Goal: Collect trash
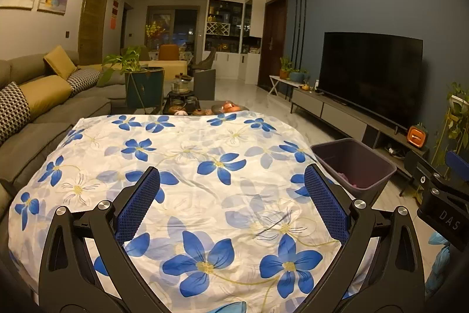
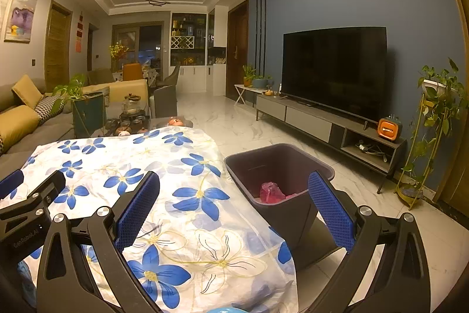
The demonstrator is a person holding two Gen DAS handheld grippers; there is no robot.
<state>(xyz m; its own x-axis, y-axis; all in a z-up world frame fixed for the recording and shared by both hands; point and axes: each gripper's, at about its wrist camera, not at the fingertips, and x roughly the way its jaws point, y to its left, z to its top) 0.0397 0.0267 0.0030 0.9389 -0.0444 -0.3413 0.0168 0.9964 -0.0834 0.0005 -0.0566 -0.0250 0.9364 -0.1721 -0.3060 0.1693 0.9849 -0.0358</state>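
A dark grey bin (image 2: 281,166) stands on the floor at the right edge of the table; it also shows in the left wrist view as the bin (image 1: 354,163). A crumpled pink piece of trash (image 2: 271,191) lies inside it. My right gripper (image 2: 234,189) is open and holds nothing, hovering over the table's right edge with its right finger in front of the bin. My left gripper (image 1: 233,184) is open and holds nothing above the flowered cloth (image 1: 205,172). No loose trash shows on the cloth. The right gripper's body appears at the far right of the left wrist view.
A white cloth with blue flowers (image 2: 164,195) covers the table. Beyond it sit a tea set (image 1: 183,103), a potted plant (image 1: 143,84) and a grey sofa (image 1: 52,107) on the left. A TV (image 2: 334,69) on a low cabinet lines the blue wall; marble floor (image 2: 234,125) lies between.
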